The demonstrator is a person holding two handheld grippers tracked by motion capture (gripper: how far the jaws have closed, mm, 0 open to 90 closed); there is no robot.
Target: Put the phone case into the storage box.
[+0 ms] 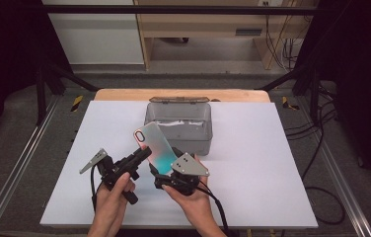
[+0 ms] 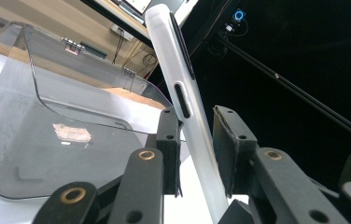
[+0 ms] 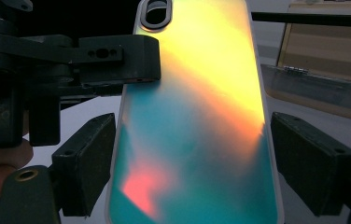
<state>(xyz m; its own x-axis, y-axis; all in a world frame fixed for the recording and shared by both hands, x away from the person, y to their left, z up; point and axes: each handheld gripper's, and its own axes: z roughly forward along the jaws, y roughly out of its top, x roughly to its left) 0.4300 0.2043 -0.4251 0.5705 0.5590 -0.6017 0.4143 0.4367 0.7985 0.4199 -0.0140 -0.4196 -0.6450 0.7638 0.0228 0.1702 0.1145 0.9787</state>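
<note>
White table point(image 1: 252, 163), near edge: your right gripper point(image 1: 166, 170) jaws clamp the iridescent phone case point(image 1: 156, 145) by its long sides; your left gripper point(image 1: 141, 155) jaws straddle its edge, not yet pressing; grey lidded box point(image 1: 178, 121) behind

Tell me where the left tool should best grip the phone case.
Probably across the thin long edge of the case, coming in from its left side, front and back between the pads. The case stands tilted, held across its width by the right tool, so that edge is free.
</note>
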